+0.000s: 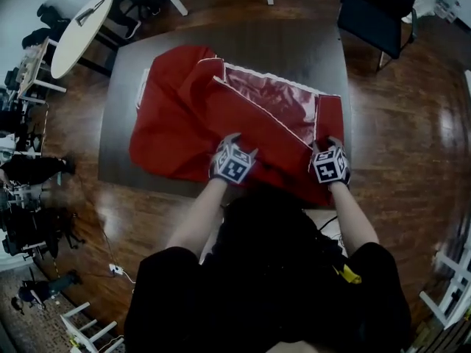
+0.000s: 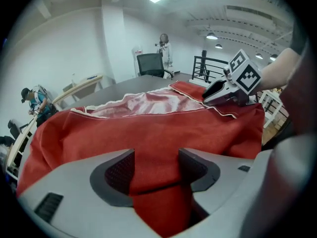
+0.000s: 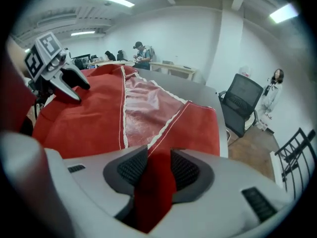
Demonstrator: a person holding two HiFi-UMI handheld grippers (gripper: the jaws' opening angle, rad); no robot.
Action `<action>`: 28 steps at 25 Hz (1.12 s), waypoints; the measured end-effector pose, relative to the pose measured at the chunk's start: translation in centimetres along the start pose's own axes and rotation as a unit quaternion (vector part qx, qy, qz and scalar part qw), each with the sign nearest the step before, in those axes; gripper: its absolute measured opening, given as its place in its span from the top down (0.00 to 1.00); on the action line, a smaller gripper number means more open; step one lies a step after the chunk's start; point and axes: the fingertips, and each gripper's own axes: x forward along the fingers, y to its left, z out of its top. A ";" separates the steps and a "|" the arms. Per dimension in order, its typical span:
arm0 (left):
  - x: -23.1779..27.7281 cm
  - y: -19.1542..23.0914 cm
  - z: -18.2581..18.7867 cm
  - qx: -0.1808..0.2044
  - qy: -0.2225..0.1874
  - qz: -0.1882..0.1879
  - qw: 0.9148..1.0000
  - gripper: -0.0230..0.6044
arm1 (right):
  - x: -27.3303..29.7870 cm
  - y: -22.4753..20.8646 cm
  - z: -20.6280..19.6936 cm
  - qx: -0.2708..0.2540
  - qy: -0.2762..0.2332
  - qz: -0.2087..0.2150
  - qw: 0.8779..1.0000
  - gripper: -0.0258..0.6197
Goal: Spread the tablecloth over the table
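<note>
At the table's (image 1: 324, 57) near edge, my right gripper (image 3: 153, 168) pinches the tablecloth (image 1: 206, 116); my left gripper (image 2: 156, 168) gapes wide around a fold. Bunched cloth lies ahead, toward the far edge.

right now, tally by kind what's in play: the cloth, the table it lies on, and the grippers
red tablecloth: 1
dark table: 1
grippers: 2, the left gripper and the right gripper
total: 4
</note>
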 end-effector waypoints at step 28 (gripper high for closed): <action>-12.7 6.8 27.4 0.006 -0.383 0.040 0.923 0.96 | -7.5 6.8 -9.5 0.117 0.045 0.145 0.982 0.93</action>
